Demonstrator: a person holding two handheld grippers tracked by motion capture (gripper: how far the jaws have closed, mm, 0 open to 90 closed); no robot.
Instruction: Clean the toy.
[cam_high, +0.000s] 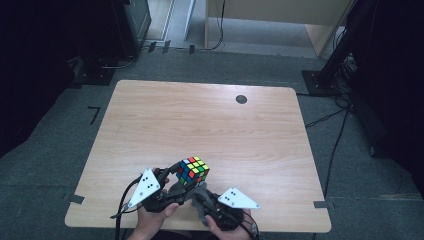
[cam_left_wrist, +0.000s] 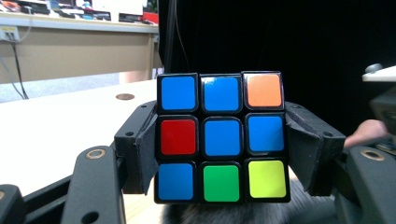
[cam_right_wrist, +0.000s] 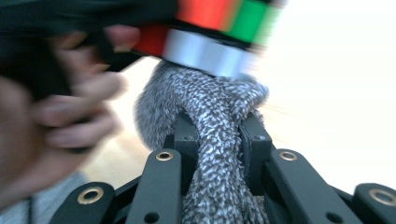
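Two grippers meet at the near edge of the wooden table (cam_high: 210, 115), and we take them from the closest outward. Nearest us, the right gripper (cam_right_wrist: 218, 140) has its jaws pinched tight on a grey fuzzy cloth (cam_right_wrist: 210, 121), a thick twist of it squeezed between the pads with almost no gap left. In the right gripper view the cloth rises from the jaws and presses against the underside of the Rubik's cube (cam_right_wrist: 210, 28), which is blurred there. A hand (cam_right_wrist: 51, 112) sits at the left of that view, also blurred.

Just beyond, the left gripper (cam_left_wrist: 222, 154) clamps the cube (cam_left_wrist: 222, 137) by its two sides, jaws spread about one cube width and touching both flanks. The face toward its camera is mostly blue, with one red, one orange, one green and one yellow-green sticker (the cloth shows as a grey fringe under the cube's lower edge).

From the high view we see the cube (cam_high: 192, 170) held up above the table's near edge, tilted, between the left gripper (cam_high: 167, 182) and the right gripper (cam_high: 207, 200). Farther off, a small dark round disc (cam_high: 241, 99) lies near the table's far edge, well apart from everything else.
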